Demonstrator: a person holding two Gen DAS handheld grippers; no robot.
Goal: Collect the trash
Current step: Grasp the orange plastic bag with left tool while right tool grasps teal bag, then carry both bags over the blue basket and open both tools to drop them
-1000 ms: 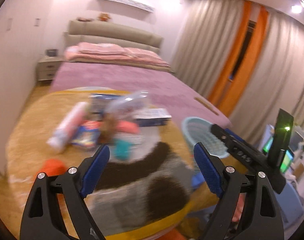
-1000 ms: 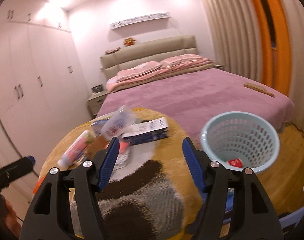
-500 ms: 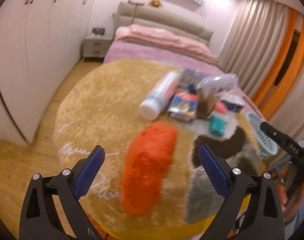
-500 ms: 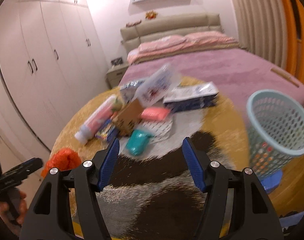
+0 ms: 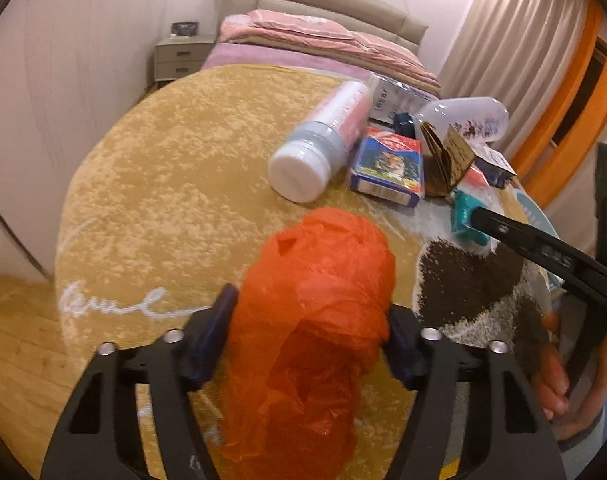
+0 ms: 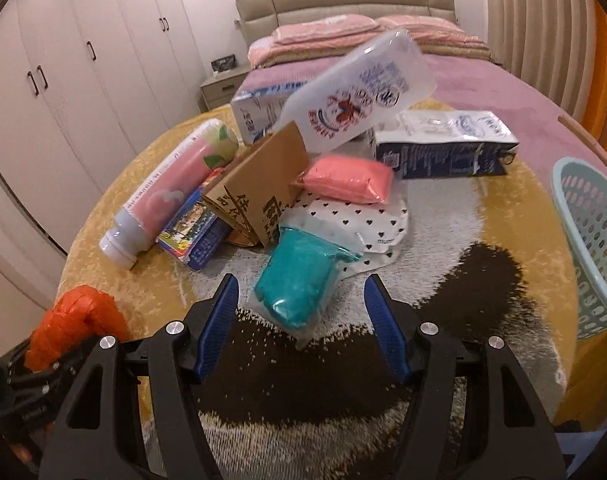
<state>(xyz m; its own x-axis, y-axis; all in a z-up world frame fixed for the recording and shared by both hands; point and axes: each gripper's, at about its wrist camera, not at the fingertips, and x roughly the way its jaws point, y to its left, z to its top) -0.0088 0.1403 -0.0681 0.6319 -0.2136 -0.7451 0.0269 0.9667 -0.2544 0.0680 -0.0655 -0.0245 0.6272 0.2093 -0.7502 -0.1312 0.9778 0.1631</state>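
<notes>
A crumpled orange plastic bag [image 5: 315, 308] lies on the yellow round rug [image 5: 163, 184]. My left gripper [image 5: 311, 332] has its fingers on both sides of the bag, pressing against it; the bag also shows in the right wrist view [image 6: 73, 320]. My right gripper [image 6: 301, 316] is open and empty, its fingers either side of a teal packet [image 6: 299, 280] without touching it. A light blue mesh basket [image 6: 591, 240] stands at the right.
A trash pile lies behind the packet: a pink bottle [image 6: 171, 184], a clear bottle [image 6: 359, 96], a cardboard box [image 6: 259, 188], a pink packet [image 6: 347, 178], a blue box [image 5: 387, 170], milk cartons [image 6: 443, 148]. A bed [image 6: 443, 72] and wardrobes [image 6: 63, 80] stand beyond.
My left gripper swung left, moved down onto the orange bag and closed on it. My right gripper moved forward and down to the teal packet and stayed open.
</notes>
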